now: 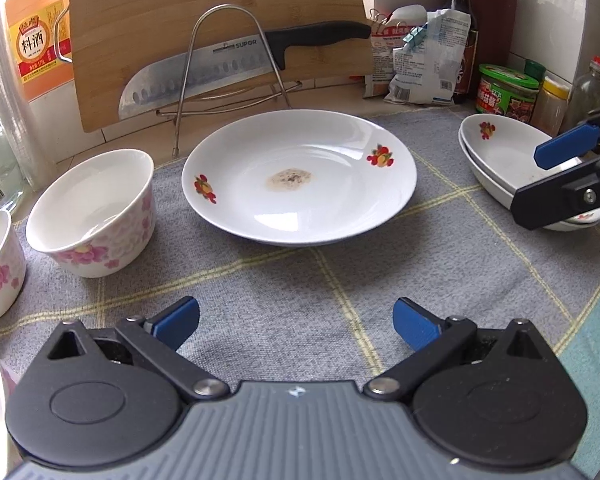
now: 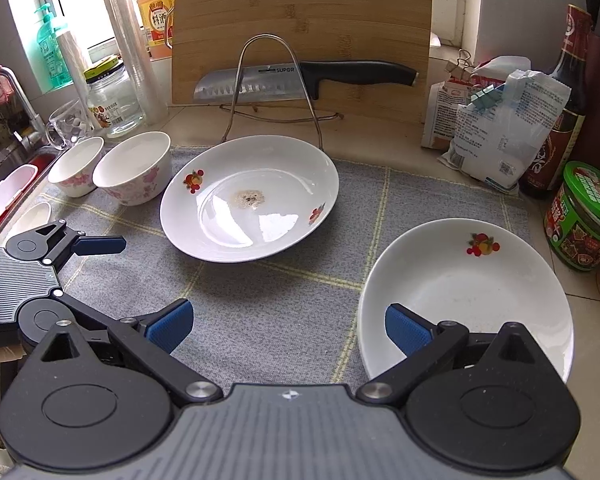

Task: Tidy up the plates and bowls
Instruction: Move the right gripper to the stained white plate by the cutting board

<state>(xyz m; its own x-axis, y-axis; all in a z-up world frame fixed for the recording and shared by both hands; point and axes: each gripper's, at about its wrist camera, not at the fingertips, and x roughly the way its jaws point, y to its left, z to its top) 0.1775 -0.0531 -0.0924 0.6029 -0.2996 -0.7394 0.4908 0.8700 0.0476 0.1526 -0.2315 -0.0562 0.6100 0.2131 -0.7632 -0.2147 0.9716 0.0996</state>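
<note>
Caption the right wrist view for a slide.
Open right gripper hovers over grey cloth beside stacked plates, a stained plate ahead.

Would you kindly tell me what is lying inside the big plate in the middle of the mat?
Only a small brownish residue patch sits in the big plate; nothing else rests inside. Its underside is hidden.
</note>
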